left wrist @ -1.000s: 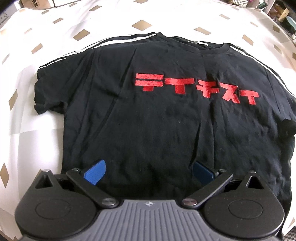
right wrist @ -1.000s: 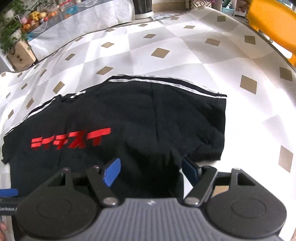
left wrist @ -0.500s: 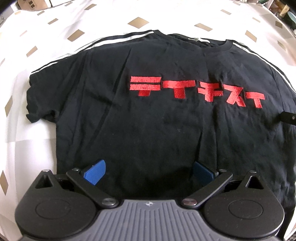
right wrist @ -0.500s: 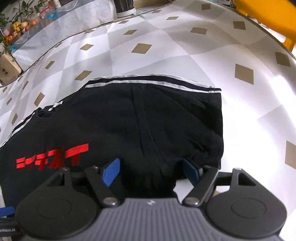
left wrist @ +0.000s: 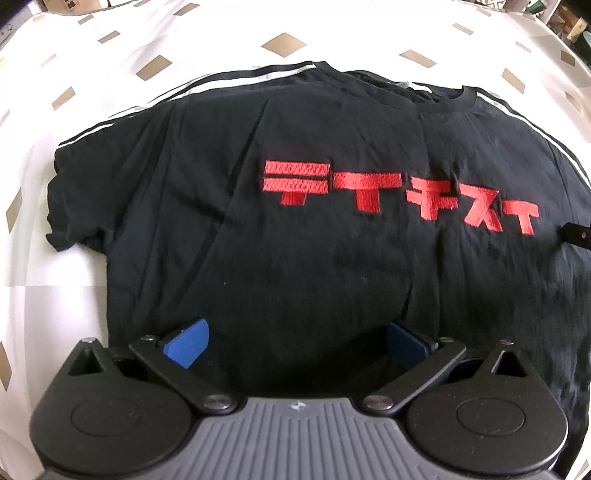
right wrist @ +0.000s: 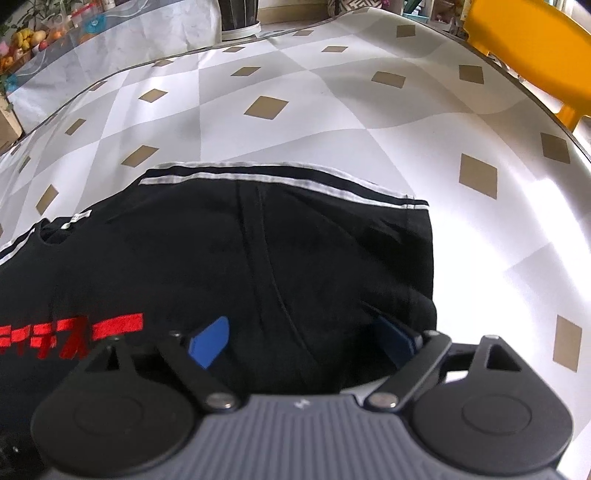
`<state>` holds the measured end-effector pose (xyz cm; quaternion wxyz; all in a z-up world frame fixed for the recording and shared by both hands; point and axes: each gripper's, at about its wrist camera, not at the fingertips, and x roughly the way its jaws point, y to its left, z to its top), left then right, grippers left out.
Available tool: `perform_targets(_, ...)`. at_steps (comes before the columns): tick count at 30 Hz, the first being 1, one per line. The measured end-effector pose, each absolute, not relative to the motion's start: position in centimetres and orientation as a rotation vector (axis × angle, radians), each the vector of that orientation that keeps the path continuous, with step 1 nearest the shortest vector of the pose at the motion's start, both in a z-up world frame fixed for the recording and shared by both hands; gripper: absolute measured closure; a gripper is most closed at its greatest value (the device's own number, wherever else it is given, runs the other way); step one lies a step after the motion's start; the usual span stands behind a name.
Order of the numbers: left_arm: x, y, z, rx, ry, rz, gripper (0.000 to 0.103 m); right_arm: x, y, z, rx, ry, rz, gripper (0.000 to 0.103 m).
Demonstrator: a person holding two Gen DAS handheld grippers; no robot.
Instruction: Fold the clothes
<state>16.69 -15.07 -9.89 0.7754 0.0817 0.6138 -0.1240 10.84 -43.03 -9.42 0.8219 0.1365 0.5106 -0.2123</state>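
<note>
A black T-shirt (left wrist: 295,229) with red lettering (left wrist: 399,195) and white shoulder stripes lies flat, front up, on the table. My left gripper (left wrist: 295,341) is open over the shirt's lower middle, blue pads wide apart. My right gripper (right wrist: 303,341) is open over the shirt (right wrist: 258,258) where its right sleeve (right wrist: 369,240) joins the body, with black cloth between the pads. The tip of the right gripper shows at the far right of the left wrist view (left wrist: 578,234).
The table has a white cloth with tan diamonds (right wrist: 332,110). A yellow chair (right wrist: 528,48) stands past the far right edge. A dark pot (right wrist: 240,18) and fruit and clutter (right wrist: 29,44) sit beyond the far edge.
Both grippers have moved forward over the shirt. The right one now sits lower and closer to the sleeve. Both stay open.
</note>
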Motion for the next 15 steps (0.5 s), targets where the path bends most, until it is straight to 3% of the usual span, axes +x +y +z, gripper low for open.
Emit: perform_targets(15,18.9,-15.8,-9.6,0.172,1.28,-0.272,0.0,11.9,-44.1,-9.8,0.316,1.036,-0.524,0.008)
